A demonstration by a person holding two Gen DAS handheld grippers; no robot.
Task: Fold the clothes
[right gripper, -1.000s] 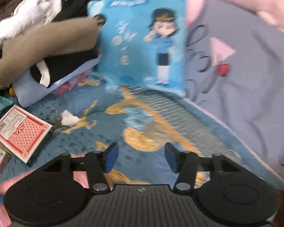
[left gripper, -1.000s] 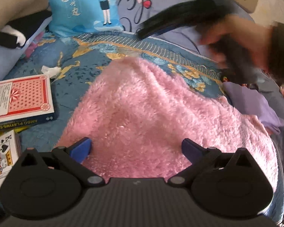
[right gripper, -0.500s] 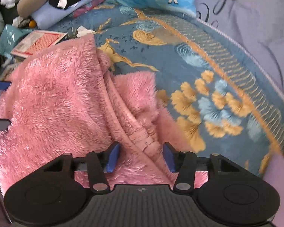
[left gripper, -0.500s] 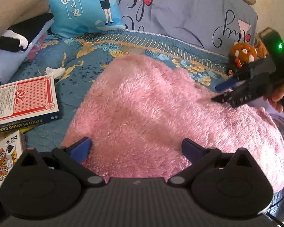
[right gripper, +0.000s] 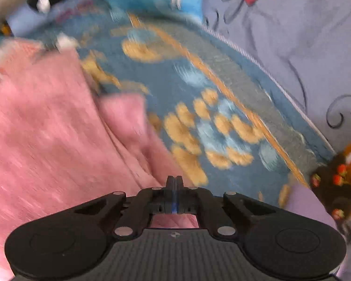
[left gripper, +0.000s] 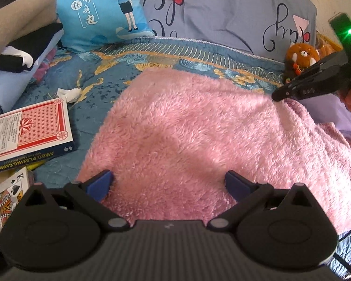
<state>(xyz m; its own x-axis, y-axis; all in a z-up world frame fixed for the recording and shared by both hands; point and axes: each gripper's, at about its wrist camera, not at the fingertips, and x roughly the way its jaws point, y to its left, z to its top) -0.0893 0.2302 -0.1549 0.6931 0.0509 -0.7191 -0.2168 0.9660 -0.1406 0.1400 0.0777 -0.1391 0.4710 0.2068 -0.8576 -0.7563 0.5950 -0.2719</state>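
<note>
On the bed [left gripper: 65, 89], the left gripper [left gripper: 168, 185] hovers with fingers spread wide over the near edge of the pink fleece garment [left gripper: 199, 135], ready to pin it. The right gripper [right gripper: 174, 180] has just pinched shut on the far corner, probably for folding.

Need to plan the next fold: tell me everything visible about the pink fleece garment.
The pink fleece garment is fluffy, plush fabric, spread in a loose mound on the blue patterned bedspread, not yet neatly folded. A ridge runs along its far right edge. There the right hand-held gripper has just closed and pinches that edge. The left hand-held gripper stands open over the near edge; contact cannot be told. A card box lies apart, left of it.
</note>
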